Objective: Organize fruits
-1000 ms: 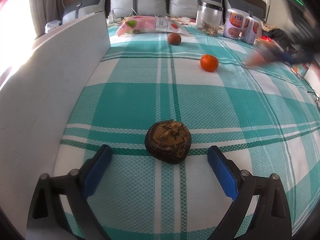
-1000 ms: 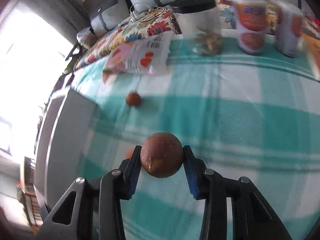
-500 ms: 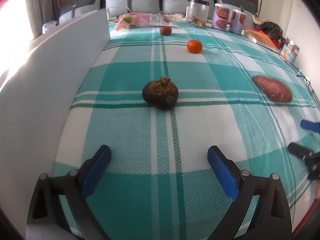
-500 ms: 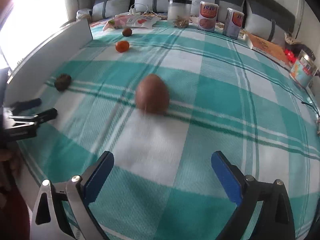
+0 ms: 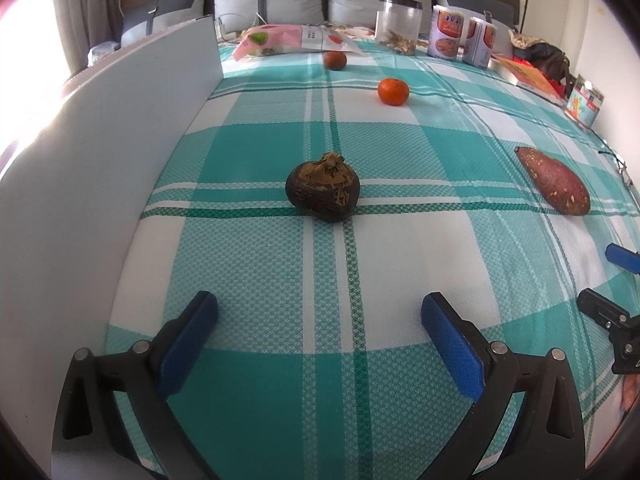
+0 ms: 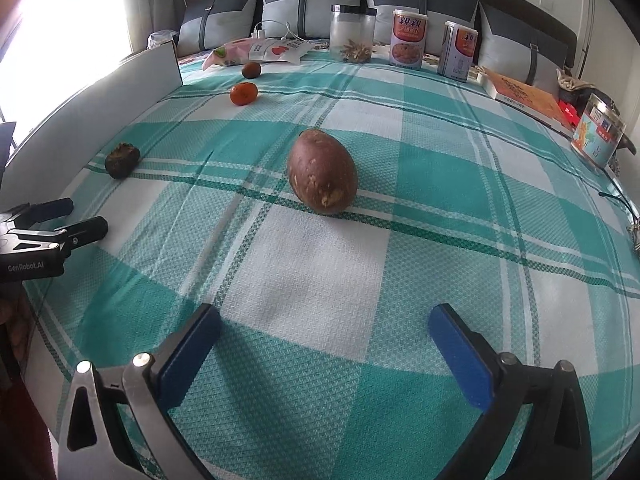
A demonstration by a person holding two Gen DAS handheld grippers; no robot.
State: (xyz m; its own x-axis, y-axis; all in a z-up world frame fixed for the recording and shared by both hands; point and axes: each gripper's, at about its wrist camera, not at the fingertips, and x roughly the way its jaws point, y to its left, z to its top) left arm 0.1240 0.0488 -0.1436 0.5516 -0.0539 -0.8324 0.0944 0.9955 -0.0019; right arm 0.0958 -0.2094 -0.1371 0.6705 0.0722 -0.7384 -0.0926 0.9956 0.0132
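- Left gripper (image 5: 319, 322): jaws apart and opening at this moment, nothing between them; it hung low over the checked bed cover (image 5: 400, 152).
- Dark rough fruit (image 5: 322, 187): lay on the cover straight ahead of the left jaws, roughly centred on the gap but well apart from the pads; squat, with no marked long axis.
- Right gripper (image 6: 324, 334): jaws apart and opening at this moment, empty.
- Sweet potato (image 6: 322, 171): lay ahead of the right jaws, well apart; its long axis ran nearly along the line of sight, tip away, so the pads would meet its narrow flanks.
- Orange (image 5: 393, 91) and brown round fruit (image 5: 334, 60): farther up the bed, near the snack bag (image 5: 280, 38); neither near either gripper.
- Judgement: each gripper was nearer the item in front of it; the left was better placed for the dark fruit.
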